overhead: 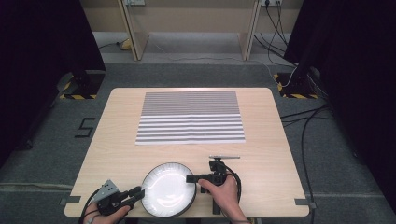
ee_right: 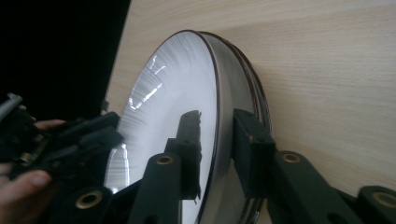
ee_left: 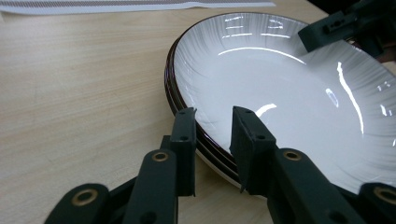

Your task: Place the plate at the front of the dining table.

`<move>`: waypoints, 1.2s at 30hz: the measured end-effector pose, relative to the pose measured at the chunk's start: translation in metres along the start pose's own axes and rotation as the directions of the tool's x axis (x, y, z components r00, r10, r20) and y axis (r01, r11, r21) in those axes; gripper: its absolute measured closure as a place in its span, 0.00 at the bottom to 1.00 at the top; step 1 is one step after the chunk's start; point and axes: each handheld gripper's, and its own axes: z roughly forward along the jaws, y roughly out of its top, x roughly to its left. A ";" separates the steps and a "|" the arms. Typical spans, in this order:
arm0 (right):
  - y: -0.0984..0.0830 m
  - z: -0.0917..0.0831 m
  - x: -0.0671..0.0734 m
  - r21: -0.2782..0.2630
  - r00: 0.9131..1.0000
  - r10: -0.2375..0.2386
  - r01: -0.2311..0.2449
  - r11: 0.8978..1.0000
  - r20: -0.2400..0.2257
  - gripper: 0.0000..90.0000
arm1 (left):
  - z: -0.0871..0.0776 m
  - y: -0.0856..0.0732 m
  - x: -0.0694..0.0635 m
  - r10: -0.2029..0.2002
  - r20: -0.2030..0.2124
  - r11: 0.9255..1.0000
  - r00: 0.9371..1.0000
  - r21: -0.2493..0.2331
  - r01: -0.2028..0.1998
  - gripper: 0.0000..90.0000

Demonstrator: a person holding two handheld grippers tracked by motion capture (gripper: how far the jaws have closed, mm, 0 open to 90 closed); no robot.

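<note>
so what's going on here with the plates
A person holds a pair of tongs in each hand at a stack of white plates near the front edge of the table. The left tongs are clamped on the rim at one side. The right tongs straddle the opposite rim. A striped mat lies farther back.

This looks like a lab or recording studio rather than a home. A bare light-wood table (overhead: 187,140) stands on grey carpet. Black curtains (overhead: 42,46) hang to either side of the table, black cables (overhead: 303,126) trail over the floor to its right, and beyond it yellow-and-black hazard tape (overhead: 77,96) marks stand bases before a plain wooden bench frame (overhead: 191,18).
</note>
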 end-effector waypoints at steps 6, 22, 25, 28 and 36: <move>0.002 0.003 -0.004 -0.013 1.000 0.030 -0.030 0.999 -0.006 0.86 | 0.000 -0.001 0.003 -0.035 0.015 0.999 0.999 -0.013 0.035 0.80; 0.001 0.006 -0.017 -0.055 0.990 0.095 -0.101 0.993 -0.103 0.86 | -0.029 0.007 0.028 -0.147 -0.034 0.965 0.989 -0.227 0.135 0.68; 0.000 0.006 -0.020 -0.049 0.983 0.129 -0.136 0.989 -0.134 0.86 | -0.030 0.005 0.031 -0.157 -0.039 0.963 0.987 -0.228 0.144 0.68; -0.001 0.005 -0.023 -0.056 0.975 0.151 -0.162 0.985 -0.162 0.86 | -0.030 0.004 0.033 -0.162 -0.043 0.963 0.986 -0.225 0.149 0.68; 0.001 -0.001 -0.022 -0.080 0.977 0.135 -0.150 0.985 -0.168 0.86 | -0.031 0.003 0.035 -0.170 -0.051 0.961 0.984 -0.232 0.154 0.68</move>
